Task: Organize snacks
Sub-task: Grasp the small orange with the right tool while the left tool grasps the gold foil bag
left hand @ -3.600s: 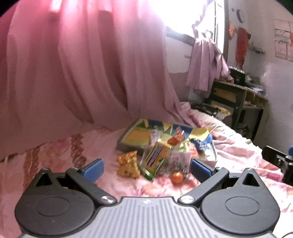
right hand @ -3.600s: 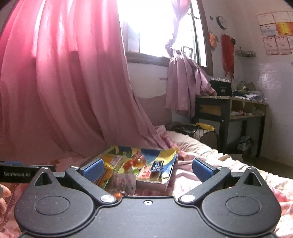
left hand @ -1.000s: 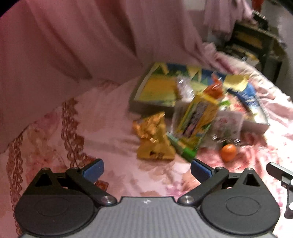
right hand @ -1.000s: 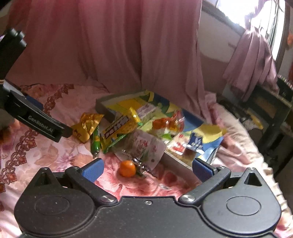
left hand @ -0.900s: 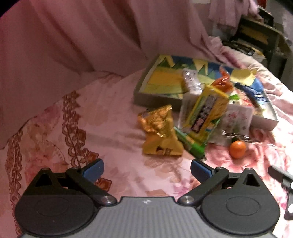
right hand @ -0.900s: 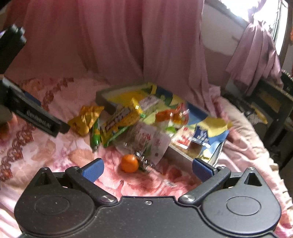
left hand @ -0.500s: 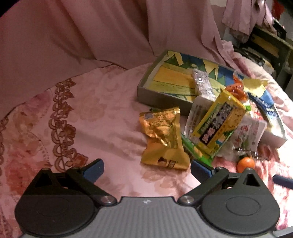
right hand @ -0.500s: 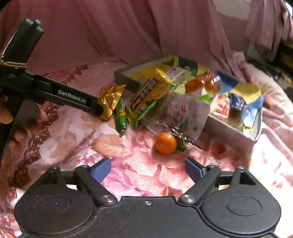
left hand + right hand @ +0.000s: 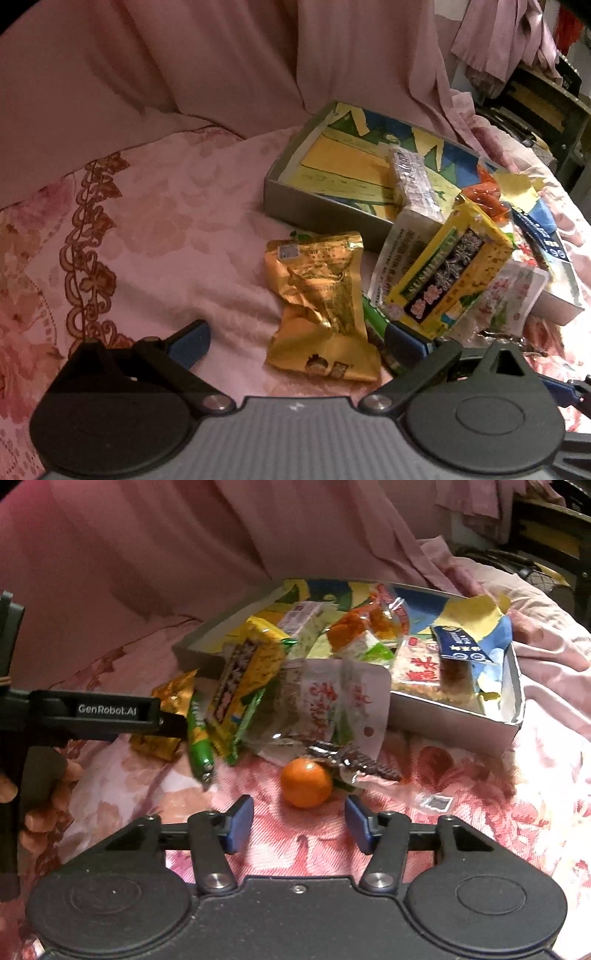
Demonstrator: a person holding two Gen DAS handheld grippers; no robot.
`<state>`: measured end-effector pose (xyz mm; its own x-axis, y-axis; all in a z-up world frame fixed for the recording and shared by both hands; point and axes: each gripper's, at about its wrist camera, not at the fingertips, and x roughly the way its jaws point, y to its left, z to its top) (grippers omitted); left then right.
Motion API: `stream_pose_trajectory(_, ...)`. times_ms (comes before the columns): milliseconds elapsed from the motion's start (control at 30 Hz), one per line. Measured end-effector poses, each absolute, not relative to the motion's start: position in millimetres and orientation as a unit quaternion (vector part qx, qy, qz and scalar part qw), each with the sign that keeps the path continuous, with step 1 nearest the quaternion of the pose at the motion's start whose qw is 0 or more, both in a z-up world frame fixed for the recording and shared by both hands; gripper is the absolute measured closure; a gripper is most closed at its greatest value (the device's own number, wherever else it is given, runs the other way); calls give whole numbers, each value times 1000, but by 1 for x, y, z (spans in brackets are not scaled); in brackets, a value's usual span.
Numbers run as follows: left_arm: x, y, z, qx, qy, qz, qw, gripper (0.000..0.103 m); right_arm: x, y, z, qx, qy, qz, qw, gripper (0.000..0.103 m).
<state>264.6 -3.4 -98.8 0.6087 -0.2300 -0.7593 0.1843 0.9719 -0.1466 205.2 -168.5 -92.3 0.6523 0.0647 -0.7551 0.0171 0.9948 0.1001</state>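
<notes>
Much of the snack pile is overlapped: the green tube-shaped packet (image 9: 198,738) shows only its glossy lower end from the right wrist view, and in the left wrist view it is mostly covered by the crinkled gold foil packet (image 9: 321,306) and the left gripper (image 9: 297,341). The print on the yellow packet (image 9: 448,275) is too blurred to read. That yellow packet leans on a clear plastic pouch against the near wall of the shallow cardboard tray (image 9: 317,210), which lies on the bed's pink floral bedspread (image 9: 166,229) and is lined with bright yellow, blue and green paper. Inside the tray lie a clear blister strip (image 9: 412,177), an orange-filled clear bag (image 9: 364,624) and a blue sachet (image 9: 463,646), partly hidden behind one another. A translucent white pouch with red print (image 9: 325,705) spills over the tray's front edge onto the bedspread, with a dark crumpled wrapper below it. The small round orange (image 9: 306,782) lies on the bedspread just ahead of the right gripper (image 9: 300,825), whose blue-padded jaws stand apart on either side of it, empty. The left gripper's jaws are spread wide, the gold packet between them, untouched. Pink curtain folds close off the background.
</notes>
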Motion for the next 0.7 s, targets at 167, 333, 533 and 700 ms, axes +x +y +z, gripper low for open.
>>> stream_pose_trajectory(167,266,-5,-100,-27,426,-115,897,1,211,-171,-95,54,408,4,911,53)
stream_pose_trajectory(333,267,0,-99,-38,427,-120,895,9,216,-169,-97,49,403,5,914,59)
stream_pose_trajectory(533,268,0,-99,-32,433,-122,893,23,216,-167,-99,40,402,4,915,66)
stream_pose_trajectory(700,268,-2,-98,-12,438,-110,892,39,216,-167,-100,38,401,5,915,67)
